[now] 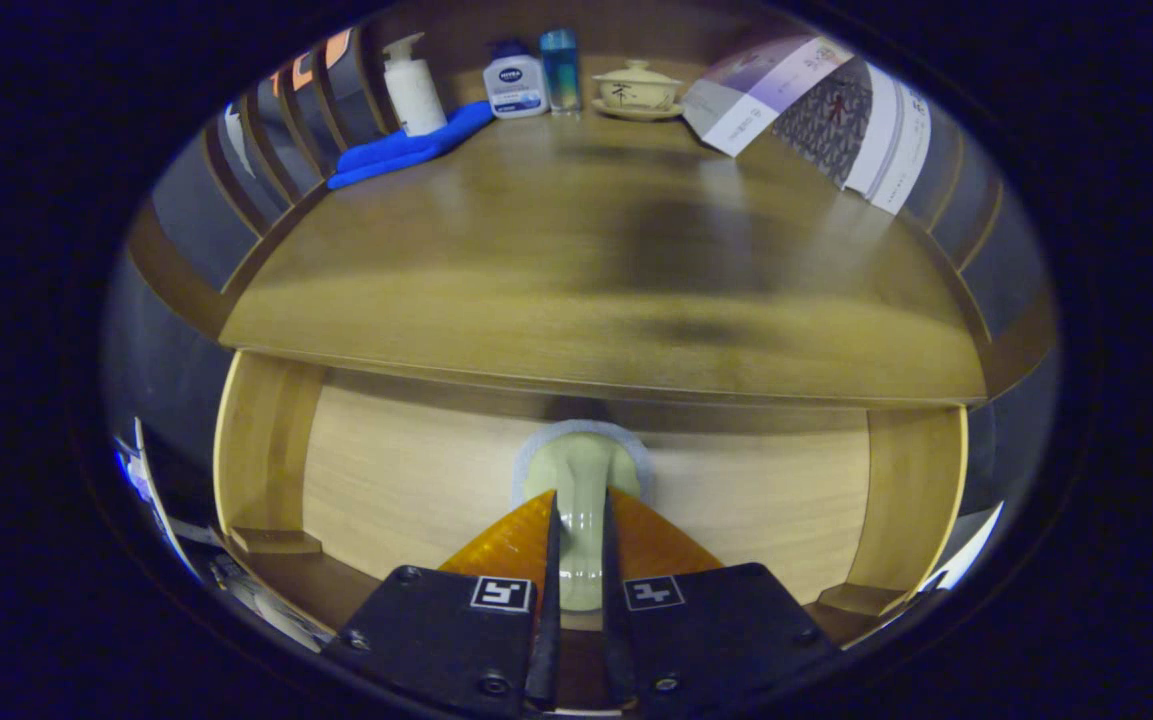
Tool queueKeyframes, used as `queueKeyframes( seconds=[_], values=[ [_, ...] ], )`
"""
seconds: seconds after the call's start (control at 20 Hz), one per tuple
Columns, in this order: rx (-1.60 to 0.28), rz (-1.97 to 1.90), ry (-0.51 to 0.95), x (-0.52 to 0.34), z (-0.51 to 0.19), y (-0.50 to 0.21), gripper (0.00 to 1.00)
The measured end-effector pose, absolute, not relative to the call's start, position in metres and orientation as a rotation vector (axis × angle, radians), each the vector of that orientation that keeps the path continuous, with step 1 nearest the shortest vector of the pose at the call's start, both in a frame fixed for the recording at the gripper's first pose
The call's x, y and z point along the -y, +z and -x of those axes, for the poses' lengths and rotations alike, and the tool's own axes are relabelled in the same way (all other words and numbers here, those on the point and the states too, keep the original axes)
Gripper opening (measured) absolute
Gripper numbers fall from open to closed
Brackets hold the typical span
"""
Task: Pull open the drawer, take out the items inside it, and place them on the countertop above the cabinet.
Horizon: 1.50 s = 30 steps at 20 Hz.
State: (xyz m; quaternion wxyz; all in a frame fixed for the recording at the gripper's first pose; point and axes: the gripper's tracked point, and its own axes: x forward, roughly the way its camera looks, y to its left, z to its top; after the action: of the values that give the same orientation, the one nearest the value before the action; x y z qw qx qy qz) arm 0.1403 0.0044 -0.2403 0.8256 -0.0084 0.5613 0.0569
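Drawer (416,490): I see it pulled out below the countertop, its pale wooden floor bare on both sides of the fingers, with raised wooden side walls left and right.
Drawer item: a pale green handle-like piece (581,500) stands on a light round pad against the drawer's back, under the countertop's front edge; I cannot tell what kind of object it is.
Gripper (581,560): my tongs are closed tight on the pale green piece, one finger pressing each side of its stem.
Countertop (556,290): dark polished wood above the drawer, its near part bare.
Far left of countertop: a folded blue cloth (406,150) lies along the slatted rail, with a white pump bottle (413,90) standing at its rear end.
Far middle: a white lotion bottle with a blue cap (515,82), touching or just beside a blue translucent bottle (560,68).
Right of those: a cream lidded teacup on a saucer (637,90).
Far right: printed paper leaflets (816,110) lean against the back corner.
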Motion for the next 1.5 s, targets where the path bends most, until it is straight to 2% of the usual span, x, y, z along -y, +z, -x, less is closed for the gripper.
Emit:
queueKeyframes(
  seconds=[0.7, 1.5],
  values=[
    [-1.085, 0.07, 0.171, -0.007, -0.144, -0.13, 0.2],
    [-1.109, 0.044, 0.099, -0.013, -0.274, -0.119, 0.2]
  ],
)
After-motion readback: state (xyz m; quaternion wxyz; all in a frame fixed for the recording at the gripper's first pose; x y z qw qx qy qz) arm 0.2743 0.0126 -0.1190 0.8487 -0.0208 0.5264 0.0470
